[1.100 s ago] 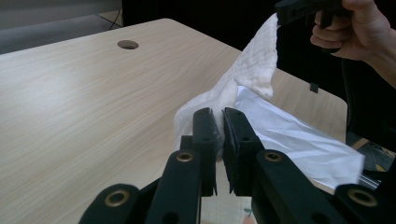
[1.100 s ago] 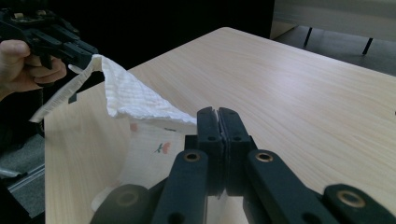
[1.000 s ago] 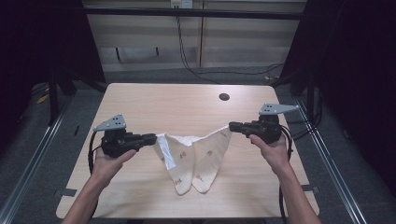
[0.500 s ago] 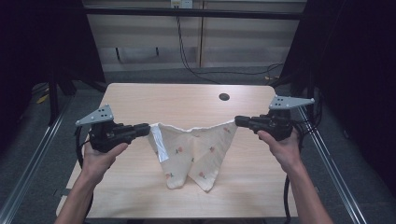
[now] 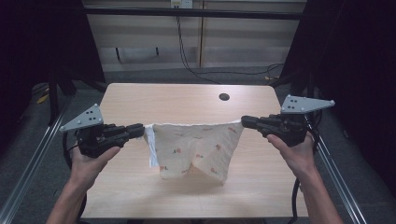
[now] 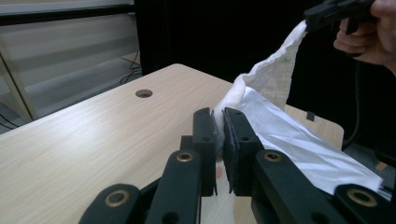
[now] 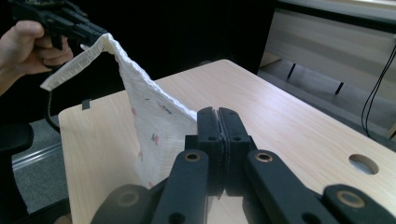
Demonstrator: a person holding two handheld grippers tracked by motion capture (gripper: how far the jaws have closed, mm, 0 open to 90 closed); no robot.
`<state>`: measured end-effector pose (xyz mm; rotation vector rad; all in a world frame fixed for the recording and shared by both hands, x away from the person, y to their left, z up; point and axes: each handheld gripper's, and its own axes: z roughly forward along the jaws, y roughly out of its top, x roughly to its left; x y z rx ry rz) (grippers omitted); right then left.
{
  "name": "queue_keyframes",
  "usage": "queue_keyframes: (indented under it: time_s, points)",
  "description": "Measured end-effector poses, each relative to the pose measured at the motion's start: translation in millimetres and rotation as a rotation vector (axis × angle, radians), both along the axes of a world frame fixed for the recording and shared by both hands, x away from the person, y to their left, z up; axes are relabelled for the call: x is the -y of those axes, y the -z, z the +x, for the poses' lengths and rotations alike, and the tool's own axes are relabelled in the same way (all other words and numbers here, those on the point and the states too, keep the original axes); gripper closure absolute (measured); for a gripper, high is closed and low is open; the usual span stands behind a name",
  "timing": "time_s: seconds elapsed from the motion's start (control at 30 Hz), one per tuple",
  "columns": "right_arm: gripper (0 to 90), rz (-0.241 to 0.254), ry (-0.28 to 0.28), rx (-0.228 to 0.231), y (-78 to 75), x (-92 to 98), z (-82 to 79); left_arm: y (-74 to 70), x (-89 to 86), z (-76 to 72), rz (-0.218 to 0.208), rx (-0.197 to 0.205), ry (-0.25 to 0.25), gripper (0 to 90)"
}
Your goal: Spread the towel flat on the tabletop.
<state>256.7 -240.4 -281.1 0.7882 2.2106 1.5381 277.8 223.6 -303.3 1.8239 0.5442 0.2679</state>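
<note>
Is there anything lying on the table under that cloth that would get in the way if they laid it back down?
Nothing visible does. The cloth hangs between the left gripper and right gripper over bare table; only a hole sits farther back.

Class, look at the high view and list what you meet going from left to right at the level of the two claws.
Left claw → printed cloth hanging between the claws → right claw → the hand that holds the right claw.
</note>
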Motion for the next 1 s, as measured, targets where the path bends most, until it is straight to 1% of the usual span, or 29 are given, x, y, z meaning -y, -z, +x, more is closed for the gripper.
queue_keyframes:
  time_s: [0.07,0.1,0.13,0.17,0.2,0.23,0.3,0.37,0.4,0.43,0.47,0.5,0.53,0.57,0.6,0.67,0.7,0.73,0.77,0.8,0.83,0.87,0.9,0.93,0.97,1.0]
  points:
    - [89.6,-0.003,0.000,0.004,-5.6,0.9,-5.0,-7.6,-0.9,-3.2,-0.022,-0.002,0.009,84.1]
    - [89.6,-0.009,0.001,0.006,-7.8,1.4,-7.7,-10.8,-1.0,-6.1,-0.029,-0.002,0.024,84.1]
    - [89.6,-0.006,-0.002,0.006,-12.1,2.8,-15.2,-16.0,0.6,-14.2,0.006,0.018,0.032,84.1]
    - [89.6,-0.006,-0.002,0.006,-12.1,2.8,-15.2,-16.0,0.6,-14.2,0.006,0.018,0.032,84.1]
    - [89.6,-0.004,-0.009,0.011,-14.4,3.3,-20.2,-18.2,0.8,-17.6,0.016,0.019,0.036,84.1]
    - [89.6,-0.004,-0.015,0.030,-19.5,4.0,-30.2,-21.7,0.4,-22.2,0.015,0.024,0.041,84.1]
    - [89.6,-0.001,-0.017,0.033,-21.4,4.6,-32.6,-24.3,0.1,-24.2,0.015,0.031,0.039,84.1]
    - [89.6,0.023,-0.014,0.049,-27.0,6.9,-35.5,-27.5,1.9,-23.5,0.006,0.026,0.040,84.1]
    - [89.6,0.023,-0.014,0.049,-27.0,6.9,-35.5,-27.5,1.9,-23.5,0.006,0.026,0.040,84.1]
    - [89.6,0.027,0.004,0.045,-24.1,7.8,-29.5,-24.2,6.2,-20.4,0.020,0.024,0.029,84.1]
    - [89.5,0.027,0.007,0.038,-21.3,8.0,-25.7,-24.2,6.2,-20.4,0.020,0.024,0.029,84.1]
    - [89.5,0.019,0.024,0.024,-14.9,8.3,-18.0,-11.8,14.4,-11.9,0.051,-0.005,0.024,84.1]
    - [89.6,0.008,0.041,0.012,-8.6,8.7,-10.8,-5.2,17.6,-6.8,0.070,-0.015,0.014,84.1]
    - [89.6,0.009,0.043,-0.006,-1.6,9.4,-3.1,-0.1,19.5,-2.0,0.079,-0.020,0.005,84.1]
    - [89.6,0.009,0.043,-0.006,-1.6,9.4,-3.1,-0.1,19.5,-2.0,0.079,-0.020,0.005,84.1]
    - [89.5,-0.010,0.068,-0.033,11.1,10.4,10.9,14.8,21.7,16.9,0.075,-0.076,-0.013,84.1]
    - [89.6,-0.009,0.079,-0.059,21.3,11.7,23.1,18.2,22.7,21.9,0.087,-0.082,-0.015,84.0]
    - [89.6,-0.009,0.079,-0.059,21.3,11.7,23.1,22.8,24.1,28.3,0.093,-0.078,-0.021,84.0]
    - [89.5,-0.017,0.092,-0.078,29.7,13.3,34.5,27.4,25.0,35.3,0.089,-0.087,-0.020,84.0]
    - [89.5,-0.017,0.092,-0.078,29.7,13.3,34.5,31.6,25.8,42.3,0.091,-0.098,-0.022,84.0]
    - [89.5,-0.022,0.107,-0.099,36.9,15.1,44.9,37.6,28.3,51.9,0.093,-0.114,-0.034,84.0]
    - [89.5,-0.022,0.107,-0.099,36.9,15.1,44.9,37.6,28.3,51.9,0.093,-0.114,-0.034,84.0]
    - [89.5,-0.015,0.107,-0.105,39.8,15.6,48.7,40.7,30.6,57.8,0.105,-0.118,-0.038,84.0]
    - [89.5,-0.029,0.115,-0.112,43.8,15.6,53.9,42.6,32.2,62.1,0.110,-0.127,-0.044,83.9]
    - [89.5,-0.042,0.124,-0.126,50.6,15.0,62.1,45.9,34.2,71.1,0.115,-0.141,-0.052,83.9]
    - [89.5,-0.042,0.124,-0.126,50.6,15.0,62.1,45.9,34.2,71.1,0.115,-0.141,-0.052,83.9]
